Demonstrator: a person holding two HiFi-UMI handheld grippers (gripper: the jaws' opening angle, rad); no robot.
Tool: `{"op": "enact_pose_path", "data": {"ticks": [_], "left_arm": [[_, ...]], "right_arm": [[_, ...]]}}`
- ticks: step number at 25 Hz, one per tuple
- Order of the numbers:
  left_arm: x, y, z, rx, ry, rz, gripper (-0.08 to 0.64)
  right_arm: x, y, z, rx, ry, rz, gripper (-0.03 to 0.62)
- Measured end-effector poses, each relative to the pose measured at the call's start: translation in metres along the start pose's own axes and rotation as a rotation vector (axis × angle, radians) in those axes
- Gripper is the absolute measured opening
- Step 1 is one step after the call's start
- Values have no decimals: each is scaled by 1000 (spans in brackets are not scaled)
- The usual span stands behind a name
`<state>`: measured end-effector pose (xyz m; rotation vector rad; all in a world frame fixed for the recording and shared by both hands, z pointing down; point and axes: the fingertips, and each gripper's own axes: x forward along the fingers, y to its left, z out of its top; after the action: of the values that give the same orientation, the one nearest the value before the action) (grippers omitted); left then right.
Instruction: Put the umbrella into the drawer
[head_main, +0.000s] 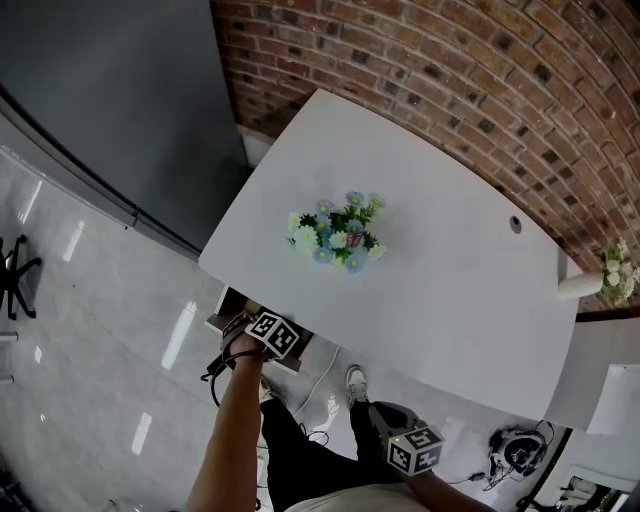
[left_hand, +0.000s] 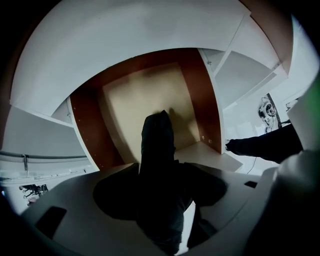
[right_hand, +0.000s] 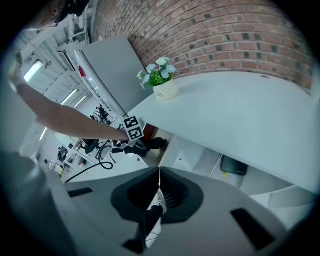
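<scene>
Closest to the person's body, the right gripper (right_hand: 159, 175) hangs idle beside the leg with its jaws pressed together on nothing, probably kept low and out of the way because this step needs only one hand. Further forward, the left gripper (head_main: 272, 336) points straight down over the pulled-out drawer (left_hand: 135, 95), and the black folded umbrella (left_hand: 157, 150) stands between its jaws. The jaws are spread wide. A sliver of light separates the umbrella from the one jaw that shows, so it looks loose rather than pinched, and this seems to be the moment of letting go. The umbrella's far end reaches down toward the beige drawer floor, though whether it touches cannot be told. Its near end is lost in the gripper's dark throat, and the other jaw is hidden behind it. In the head view the white table (head_main: 450, 270) overhangs most of the drawer, and the umbrella is not visible there. Beyond stand a flower pot (head_main: 340, 232) and the brick wall (head_main: 450, 60).
</scene>
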<state>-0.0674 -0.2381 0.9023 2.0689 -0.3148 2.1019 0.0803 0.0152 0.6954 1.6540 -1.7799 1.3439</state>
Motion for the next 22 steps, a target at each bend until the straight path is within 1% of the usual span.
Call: {"op": "enact_pose_path", "data": {"ticks": [8, 13, 17, 22], "left_arm": [[-2, 3, -5, -22, -9, -6, 282], [-14, 3, 0, -46, -77, 14, 267], [-25, 4, -5, -57, -104, 31, 251], [-42, 4, -11, -112, -134, 28, 228]], "right_arm": [[1, -2, 4, 5, -5, 5, 17], [7, 4, 10, -8, -15, 23, 17], [11, 13, 15, -26, -24, 49, 17], [12, 20, 24, -38, -43, 70, 17]]}}
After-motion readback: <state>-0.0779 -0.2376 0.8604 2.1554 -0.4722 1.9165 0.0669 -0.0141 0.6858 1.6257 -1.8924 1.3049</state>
